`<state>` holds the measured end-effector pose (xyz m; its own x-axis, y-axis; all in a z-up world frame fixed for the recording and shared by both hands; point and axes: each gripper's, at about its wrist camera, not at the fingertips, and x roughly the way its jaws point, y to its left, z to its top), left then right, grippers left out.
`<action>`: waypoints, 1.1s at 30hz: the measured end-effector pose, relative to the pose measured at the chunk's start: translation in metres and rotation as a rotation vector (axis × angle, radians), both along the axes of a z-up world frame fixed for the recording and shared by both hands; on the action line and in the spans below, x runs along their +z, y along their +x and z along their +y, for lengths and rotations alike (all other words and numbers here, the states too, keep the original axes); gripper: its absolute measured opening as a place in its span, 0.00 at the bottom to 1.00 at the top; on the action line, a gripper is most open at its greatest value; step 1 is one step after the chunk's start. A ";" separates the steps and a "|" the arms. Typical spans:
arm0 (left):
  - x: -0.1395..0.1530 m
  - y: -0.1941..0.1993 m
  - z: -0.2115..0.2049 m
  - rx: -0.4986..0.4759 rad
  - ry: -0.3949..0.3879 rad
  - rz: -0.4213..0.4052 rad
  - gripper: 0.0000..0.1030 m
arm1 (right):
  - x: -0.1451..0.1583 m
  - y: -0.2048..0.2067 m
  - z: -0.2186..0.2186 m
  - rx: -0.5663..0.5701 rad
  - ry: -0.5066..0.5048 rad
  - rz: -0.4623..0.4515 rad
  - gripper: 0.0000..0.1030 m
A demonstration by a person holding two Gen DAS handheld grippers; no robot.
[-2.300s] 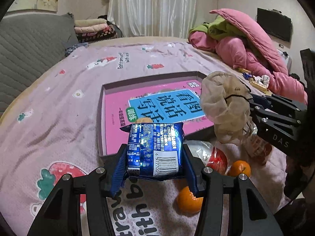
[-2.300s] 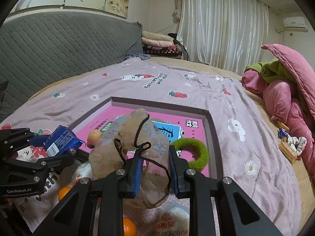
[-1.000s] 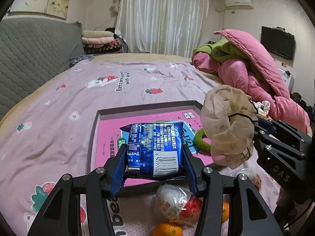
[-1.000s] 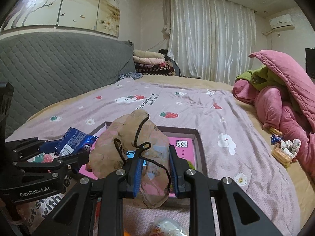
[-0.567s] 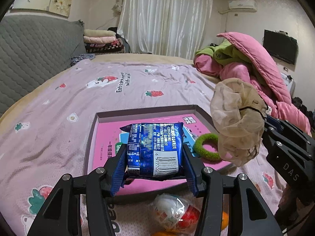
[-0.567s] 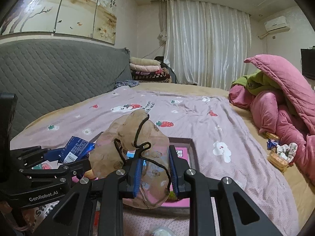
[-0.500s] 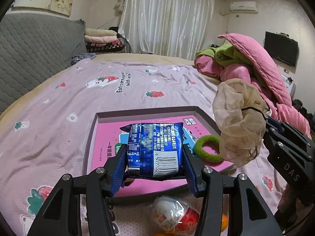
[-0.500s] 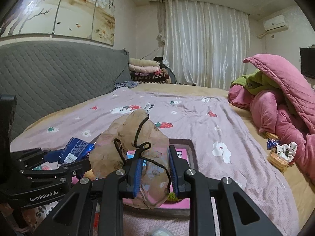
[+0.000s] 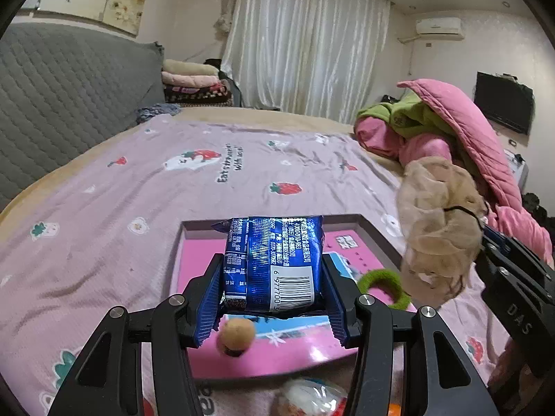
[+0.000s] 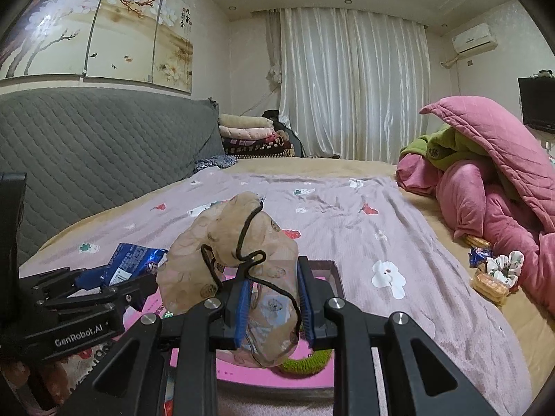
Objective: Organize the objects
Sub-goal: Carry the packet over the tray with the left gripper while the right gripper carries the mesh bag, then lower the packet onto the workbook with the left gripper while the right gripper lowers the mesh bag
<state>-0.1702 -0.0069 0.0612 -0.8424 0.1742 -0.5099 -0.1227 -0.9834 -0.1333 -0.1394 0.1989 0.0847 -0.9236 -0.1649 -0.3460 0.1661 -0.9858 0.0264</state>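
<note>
Left wrist view: the left gripper point(image 9: 272, 286) is clamped on a blue snack packet point(image 9: 274, 263), held up over the pink tray point(image 9: 364, 254) lying on the bed sheet point(image 9: 138, 187). Down in the tray there's a small tan ball point(image 9: 236, 335) right under the packet and a green fuzzy ring point(image 9: 383, 286) off to the right. Over there the right gripper point(image 10: 274, 306) is nearly closed, pinching a beige mesh pouch point(image 10: 239, 260) with a black drawstring, which blocks part of the tray from its own camera. A wrapped snack point(image 9: 312, 397) sits on the sheet in front of the tray, and a pink quilt point(image 10: 496, 180) is heaped at the far right.
</note>
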 end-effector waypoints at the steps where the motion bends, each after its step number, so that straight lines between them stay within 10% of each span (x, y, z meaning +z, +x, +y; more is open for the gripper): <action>1: 0.000 -0.002 -0.002 0.003 0.002 -0.001 0.53 | 0.000 -0.001 -0.001 0.000 0.000 0.002 0.24; 33: -0.047 -0.032 0.046 -0.073 -0.084 -0.120 0.53 | -0.045 -0.043 0.004 -0.049 0.136 -0.164 0.24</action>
